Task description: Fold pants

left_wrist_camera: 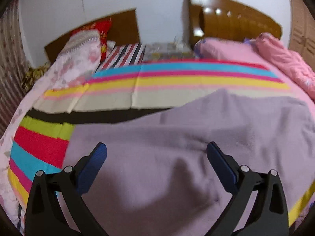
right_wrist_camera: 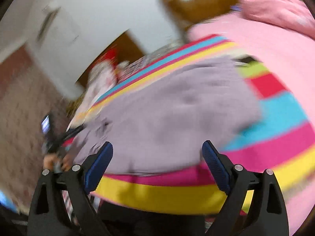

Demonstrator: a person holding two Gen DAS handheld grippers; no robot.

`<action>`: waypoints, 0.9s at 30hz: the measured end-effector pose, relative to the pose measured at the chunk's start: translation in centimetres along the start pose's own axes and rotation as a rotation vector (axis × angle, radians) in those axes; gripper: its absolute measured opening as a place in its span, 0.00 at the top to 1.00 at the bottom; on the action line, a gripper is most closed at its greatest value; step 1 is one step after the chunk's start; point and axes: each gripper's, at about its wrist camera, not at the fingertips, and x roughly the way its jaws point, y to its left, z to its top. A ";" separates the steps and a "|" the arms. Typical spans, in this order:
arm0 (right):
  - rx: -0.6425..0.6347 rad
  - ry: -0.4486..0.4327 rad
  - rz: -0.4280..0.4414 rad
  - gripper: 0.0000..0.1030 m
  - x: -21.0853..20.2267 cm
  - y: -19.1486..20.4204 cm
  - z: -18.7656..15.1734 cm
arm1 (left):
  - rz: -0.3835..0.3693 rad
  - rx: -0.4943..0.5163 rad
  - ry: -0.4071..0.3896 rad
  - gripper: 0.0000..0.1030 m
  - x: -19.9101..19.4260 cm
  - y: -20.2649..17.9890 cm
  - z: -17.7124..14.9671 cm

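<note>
Lilac-grey pants (left_wrist_camera: 196,137) lie spread over a bright striped sheet (left_wrist_camera: 157,78) on the bed. In the left wrist view my left gripper (left_wrist_camera: 156,149) hovers over the pants with its blue pads wide apart and nothing between them. The right wrist view is tilted and blurred by motion. There the pants (right_wrist_camera: 167,108) fill the middle, and my right gripper (right_wrist_camera: 157,147) stands open above their near edge, holding nothing. The other gripper, held by a hand (right_wrist_camera: 53,160), shows at the left edge of that view.
Two wooden headboards (left_wrist_camera: 236,19) stand against the white wall. A floral quilt (left_wrist_camera: 78,59) and a red pillow (left_wrist_camera: 102,31) lie at the far left, a pink quilt (left_wrist_camera: 285,63) at the far right. A patterned curtain (left_wrist_camera: 9,59) hangs on the left.
</note>
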 end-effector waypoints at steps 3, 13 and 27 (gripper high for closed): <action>0.108 0.017 -0.048 0.14 -0.1 -3.1 -0.2 | -0.028 0.067 -0.065 0.02 -1.6 -2.4 -0.6; 0.177 0.103 -0.057 0.12 4.1 -5.5 3.2 | -0.174 -0.017 0.115 0.01 4.8 -1.2 -1.8; 0.240 0.083 -0.064 0.17 5.3 -4.5 3.1 | -0.168 -0.006 0.118 0.01 4.9 -1.5 -1.9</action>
